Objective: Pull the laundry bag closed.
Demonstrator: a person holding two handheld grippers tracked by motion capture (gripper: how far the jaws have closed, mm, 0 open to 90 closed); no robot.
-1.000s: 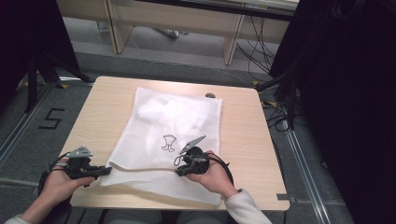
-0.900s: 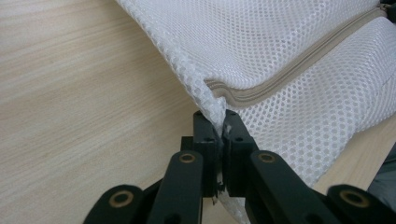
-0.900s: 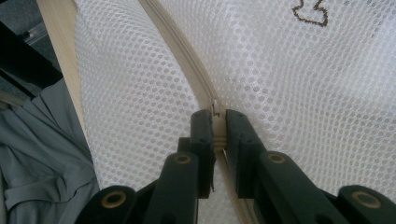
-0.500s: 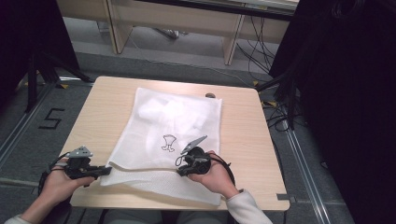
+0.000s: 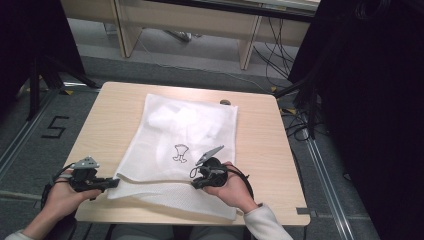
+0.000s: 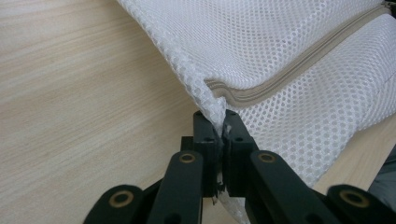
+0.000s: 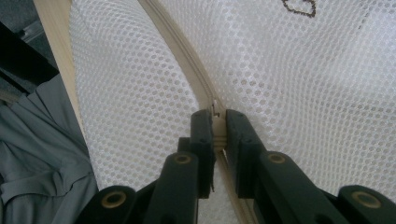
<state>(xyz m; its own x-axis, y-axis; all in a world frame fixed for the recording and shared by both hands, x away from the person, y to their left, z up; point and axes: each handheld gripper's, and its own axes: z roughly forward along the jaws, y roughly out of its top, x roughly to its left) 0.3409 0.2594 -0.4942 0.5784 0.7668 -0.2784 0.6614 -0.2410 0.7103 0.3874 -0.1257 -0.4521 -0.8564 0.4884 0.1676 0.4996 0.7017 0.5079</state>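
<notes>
Change against the earlier frames: none visible. Both hands, both grippers and the bag lie as they did a second ago and half a second ago.

Item 1, white mesh laundry bag (image 5: 185, 140): lies flat on the wooden table (image 5: 260, 145), running from near the far edge to the near edge, slightly left of centre. A small dark printed figure (image 5: 179, 153) sits on its upper face. A beige zipper (image 6: 299, 65) runs along the bag close to the near edge (in the right gripper view it curves up and away from the jaws).

Item 2, left gripper (image 5: 113, 183): held low at the table's near left corner, pointing level toward the right, with the left hand (image 5: 62, 195) wrapped round its body. Its jaws are clamped on the bag's near left corner, mesh pinched between them just where the zipper ends.

Item 3, right gripper (image 5: 194, 183): held in the right hand (image 5: 231, 186) over the bag close to the near edge, pointing left toward the other gripper. Jaws closed on the zipper band (whether on the slider itself, I cannot tell). A pale sleeve cuff (image 5: 262, 220) shows at the wrist.
</notes>
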